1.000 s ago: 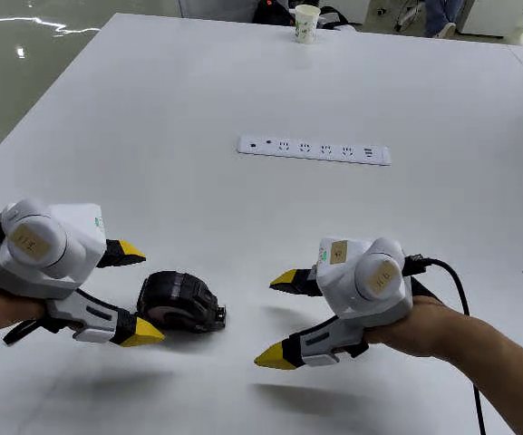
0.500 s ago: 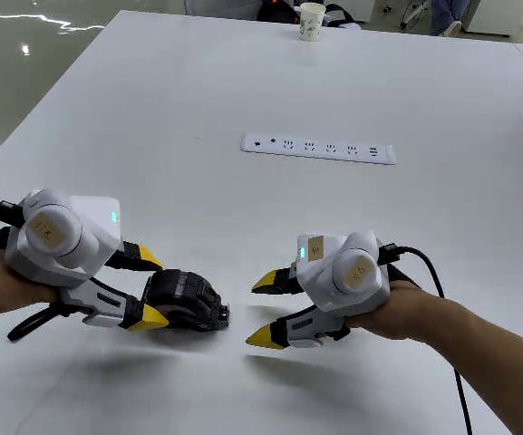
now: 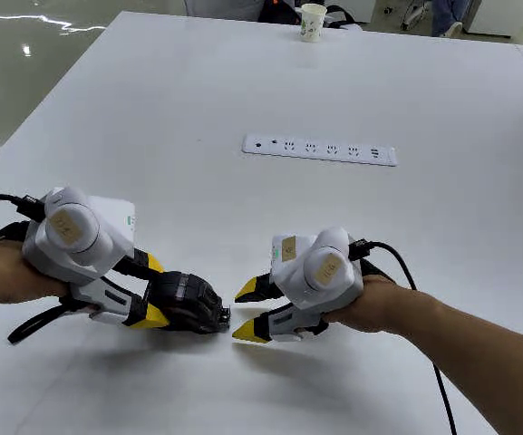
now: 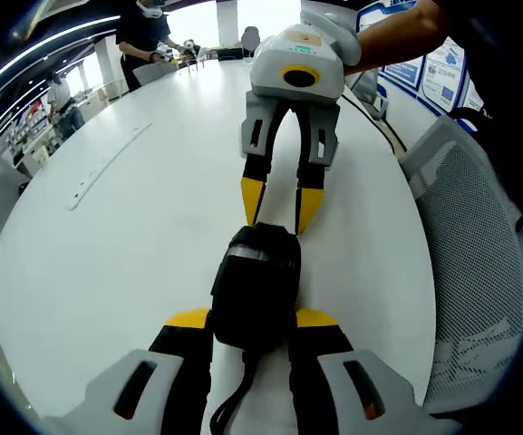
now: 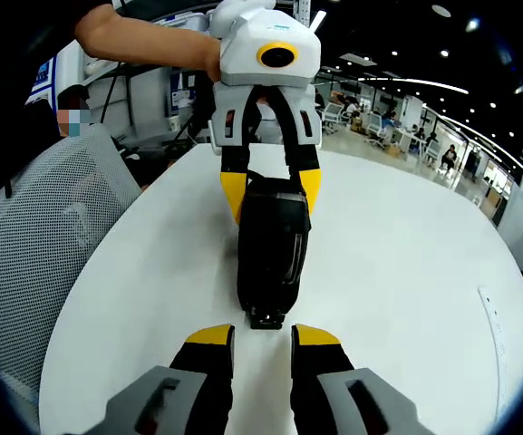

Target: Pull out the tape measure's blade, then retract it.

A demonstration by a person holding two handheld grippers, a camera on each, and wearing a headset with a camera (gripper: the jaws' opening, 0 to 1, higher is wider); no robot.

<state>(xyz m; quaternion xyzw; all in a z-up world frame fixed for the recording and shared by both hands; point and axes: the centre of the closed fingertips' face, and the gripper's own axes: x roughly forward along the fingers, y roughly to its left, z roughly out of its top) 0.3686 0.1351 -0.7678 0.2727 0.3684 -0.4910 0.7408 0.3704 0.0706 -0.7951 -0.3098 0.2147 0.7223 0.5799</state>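
From the head we look down and forward over the white table [image 3: 352, 82]. The camera on the left gripper [image 3: 153, 290] sits low and close, facing the right gripper [image 3: 246, 310], whose camera looks straight back. All three views share the tape measure [image 3: 188, 304].

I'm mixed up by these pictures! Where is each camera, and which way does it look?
Head view: on the person's head, looking down at the table, showing both arms, the left gripper and right gripper.
Left gripper view: on the left gripper, looking along its jaws, around the tape measure, toward the right gripper.
Right gripper view: on the right gripper, facing the left gripper.
Both gripper views share the tape measure, from opposite ends.
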